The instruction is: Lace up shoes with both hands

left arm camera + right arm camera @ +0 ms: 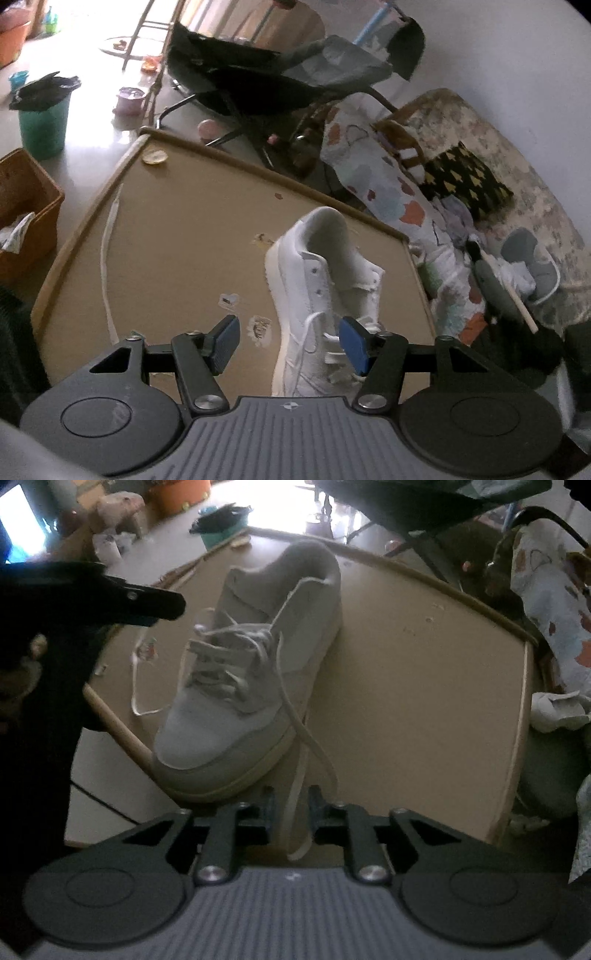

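Observation:
A white sneaker [321, 266] stands on a tan tabletop [184, 221], its lower eyelets laced. My left gripper [290, 345] is open just above the laced front, its blue pads [225, 343] wide apart with nothing pressed between them. One loose lace end [105, 258] trails across the table to the left. In the right wrist view the sneaker [251, 672] points toward me. The other lace end [295, 801] runs off its side and passes between the jaws of my right gripper [291, 805], which stand narrowly apart without pinching it. A dark left finger [162, 603] hovers by the tongue.
The sneaker's toe sits close to the table's near rim [122, 731]. Beyond the table are a green bin with a black bag [42, 118], a brown basket [26, 206], a black chair [277, 74] and patterned bedding [388, 192]. A small yellow disc [155, 157] lies at the far corner.

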`<state>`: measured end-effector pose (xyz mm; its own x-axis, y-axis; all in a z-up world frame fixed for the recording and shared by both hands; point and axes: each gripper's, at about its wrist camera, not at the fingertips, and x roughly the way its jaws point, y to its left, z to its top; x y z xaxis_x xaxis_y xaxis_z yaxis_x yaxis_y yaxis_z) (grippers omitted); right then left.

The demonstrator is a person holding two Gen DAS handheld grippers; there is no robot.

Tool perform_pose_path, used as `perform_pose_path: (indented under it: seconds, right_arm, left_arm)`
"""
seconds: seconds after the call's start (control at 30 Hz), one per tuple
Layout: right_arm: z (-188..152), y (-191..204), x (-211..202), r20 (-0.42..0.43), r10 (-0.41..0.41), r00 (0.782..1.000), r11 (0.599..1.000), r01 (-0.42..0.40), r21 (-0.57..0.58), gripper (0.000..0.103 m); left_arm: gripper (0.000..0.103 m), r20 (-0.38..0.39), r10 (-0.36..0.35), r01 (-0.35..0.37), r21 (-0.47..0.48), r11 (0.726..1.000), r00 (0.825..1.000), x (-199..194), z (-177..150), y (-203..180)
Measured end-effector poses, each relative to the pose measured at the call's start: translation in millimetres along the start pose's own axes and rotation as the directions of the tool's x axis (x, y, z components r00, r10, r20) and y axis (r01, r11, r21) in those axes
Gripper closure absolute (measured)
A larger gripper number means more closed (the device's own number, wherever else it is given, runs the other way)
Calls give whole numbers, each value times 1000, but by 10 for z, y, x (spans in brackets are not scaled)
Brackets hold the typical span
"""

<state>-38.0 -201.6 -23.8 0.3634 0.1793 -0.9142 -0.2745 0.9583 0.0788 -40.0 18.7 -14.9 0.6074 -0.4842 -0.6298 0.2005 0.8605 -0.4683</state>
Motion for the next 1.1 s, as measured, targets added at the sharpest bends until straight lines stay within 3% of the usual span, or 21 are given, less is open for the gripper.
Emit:
perform_pose_path:
  seconds: [0.07,0.23,0.3,0.37,0.4,0.83,0.97,1.1]
  right_arm:
    - [19,8,74,-19,13,1000,1000,-13,0,78]
    - [2,5,248,-53,-7,999,1000,8,4,78]
    - [2,-20,249,-49,9,999,1000,-8,15,83]
    - [-7,-44,235,-48,26,999,999,-24,26,97]
    - [-20,-43,219,-45,24,999,999,-23,21,97]
    - [-208,-120,-478,80,83,993,996,-81,-33,97]
    - [-212,-149,-618,110,85,990,996,-80,-51,97]
    - [-214,-308,-538,100,11,995,1000,-11,-8,97]
  left_arm:
    - [42,-6,1,-1,5,1000,1000,-2,17,-26]
    - [42,-19,-20,20,-23,1000,1000,-43,25,7]
    - [42,-35,-36,34,-43,998,999,-48,23,22]
    - [42,-55,-56,52,-70,996,997,-39,17,37]
    - [42,-66,-68,62,-86,994,996,-33,14,48]
    - [42,-79,-123,104,-216,971,989,-91,-95,148]
    - [42,-75,-87,69,-218,974,993,-111,-87,144]
    - [42,-41,6,-15,-214,977,999,-196,23,209]
